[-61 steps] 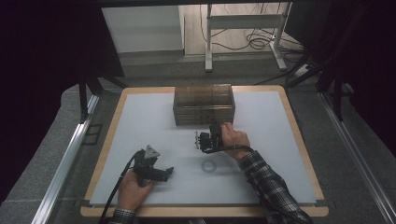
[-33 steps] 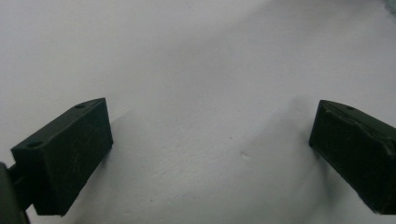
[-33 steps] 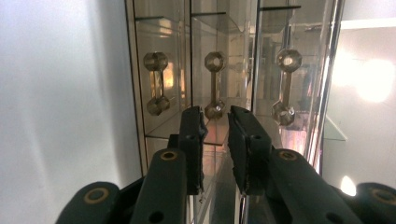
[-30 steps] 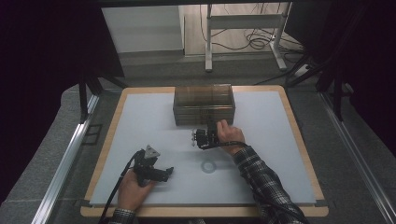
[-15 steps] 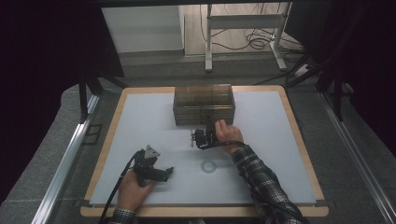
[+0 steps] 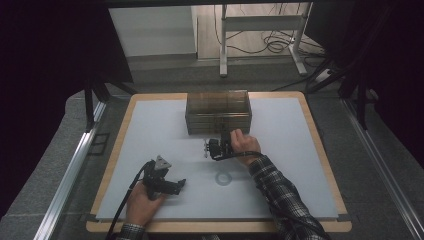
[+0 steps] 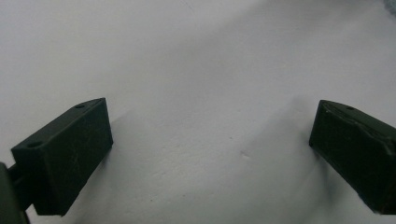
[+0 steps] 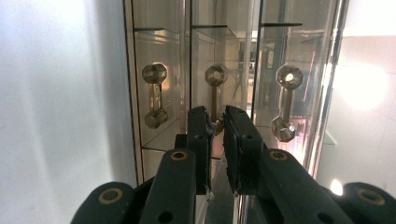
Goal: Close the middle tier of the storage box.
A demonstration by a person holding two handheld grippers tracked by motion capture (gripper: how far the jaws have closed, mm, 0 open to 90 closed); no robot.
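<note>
Your right gripper (image 6: 207,148) sits right at the front face of the clear drawer cabinet (image 6: 218,112), which stands at the far middle of the desk (image 6: 280,165). In the right gripper view your jaws are drawn nearly together around the lower end of the middle drawer handle (image 8: 215,95), with only a thin gap showing between them; they have just been closing, and the handle's lower knob is tucked in behind the jaw tips. Whether the pads actually press on that handle you cannot tell from here, since the tips hide the contact. To either side of it you can see the neighbouring handles, one on the left drawer (image 8: 155,95) and one on the right drawer (image 8: 286,101), both free and untouched. The camera is rolled, so the drawers run as vertical strips in that view.

Your left gripper (image 6: 177,185) lies low on the near left part of the desk, well apart from the cabinet, held in your left hand (image 6: 142,204). Its jaws stand wide apart over bare white desk surface, nothing between them.

A small clear ring (image 6: 223,178) lies flat on the desk between your two hands, just in front of your right forearm, touching neither gripper
</note>
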